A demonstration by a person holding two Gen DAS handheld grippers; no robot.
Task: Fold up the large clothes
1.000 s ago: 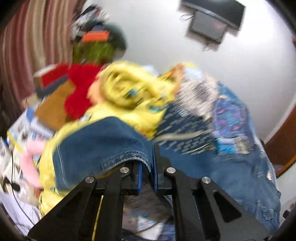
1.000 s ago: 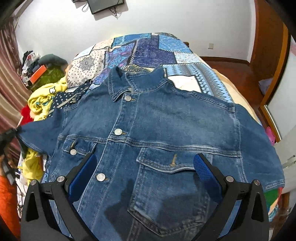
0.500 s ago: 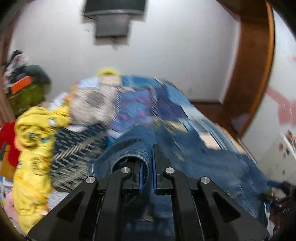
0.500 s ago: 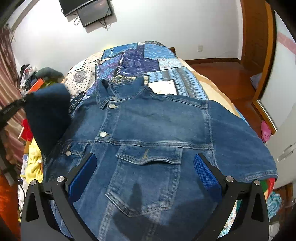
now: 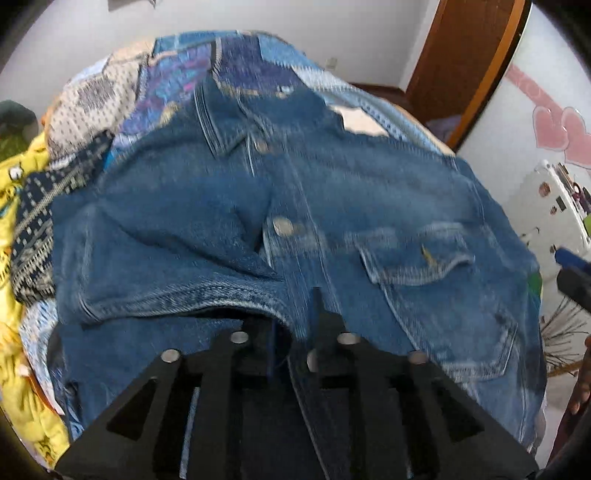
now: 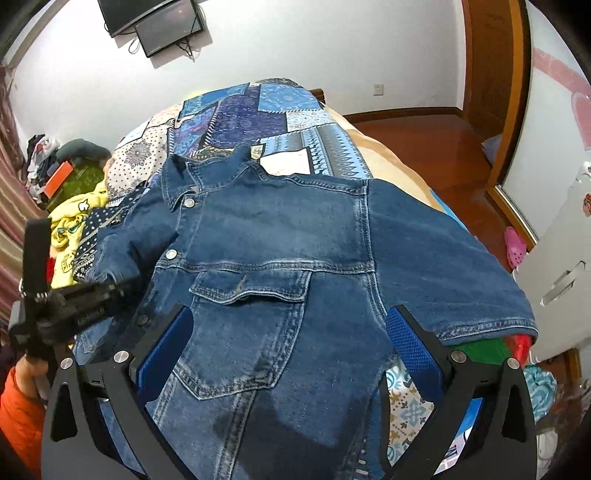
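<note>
A blue denim jacket (image 6: 277, 229) lies front up, buttoned, on the patchwork quilt (image 6: 251, 110). Its left sleeve (image 5: 166, 240) is folded inward across the chest. My left gripper (image 5: 295, 321) is low over the jacket's button line. Its jaws are opening, and the sleeve's cuff hem runs into the gap between them. In the right wrist view that gripper (image 6: 125, 288) sits at the sleeve's end (image 6: 122, 243), held by a hand in an orange sleeve (image 6: 18, 406). My right gripper (image 6: 288, 314) hangs wide open above the chest pocket, holding nothing.
Yellow clothes (image 6: 70, 221) and a patterned dark cloth are piled at the bed's left side. A screen (image 6: 155, 22) hangs on the far wall. A white cabinet (image 6: 561, 258), a wooden door frame (image 6: 491, 66) and a pink slipper (image 6: 515, 247) are to the right.
The left gripper swung from the bed's left side over the jacket, carrying the sleeve inward and down onto the chest, and its jaws have parted. The right gripper drifted slightly over the jacket.
</note>
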